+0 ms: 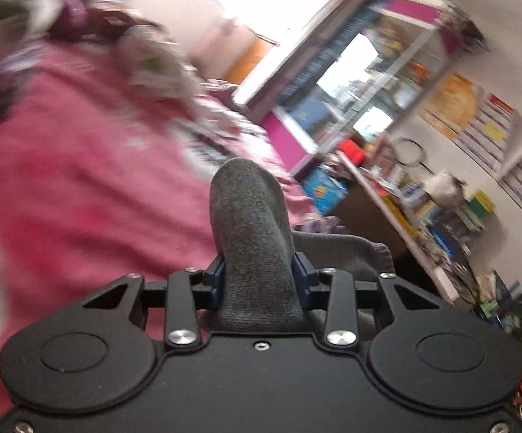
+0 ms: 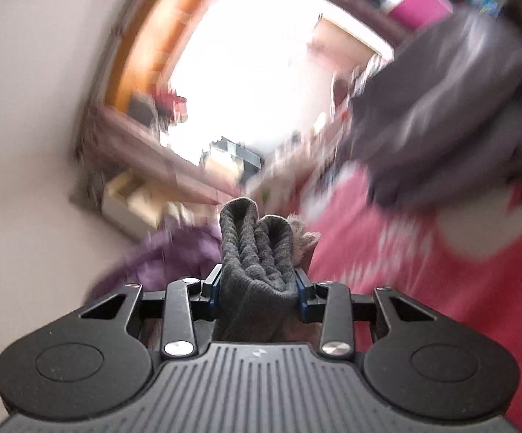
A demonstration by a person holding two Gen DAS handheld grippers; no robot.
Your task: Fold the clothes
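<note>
1. Grey knit garment sits pinched between the blue-padded fingers of the left gripper, which is closed on it; a rounded fold of the fabric stands up just ahead of the fingertips, and more of it trails off to the right of the tool.
2. In the right wrist view, the right gripper is likewise closed on bunched grey knit fabric, whose ribbed folds rise between and above its fingers.
3. Just beyond both tools lies a pink bedspread, blurred by motion. In the right view it spreads ahead and to the right of the gripper.
4. Left of the right gripper's fingers, a purple cloth lies close by.
5. Farther ahead and to the upper right of the right gripper, a larger blurred expanse of dark grey cloth hangs above the bedspread.
6. Farthest from the left gripper, to its right, stand a cluttered shelf and a glass-fronted cabinet; a bright window glows far ahead of the right gripper.
</note>
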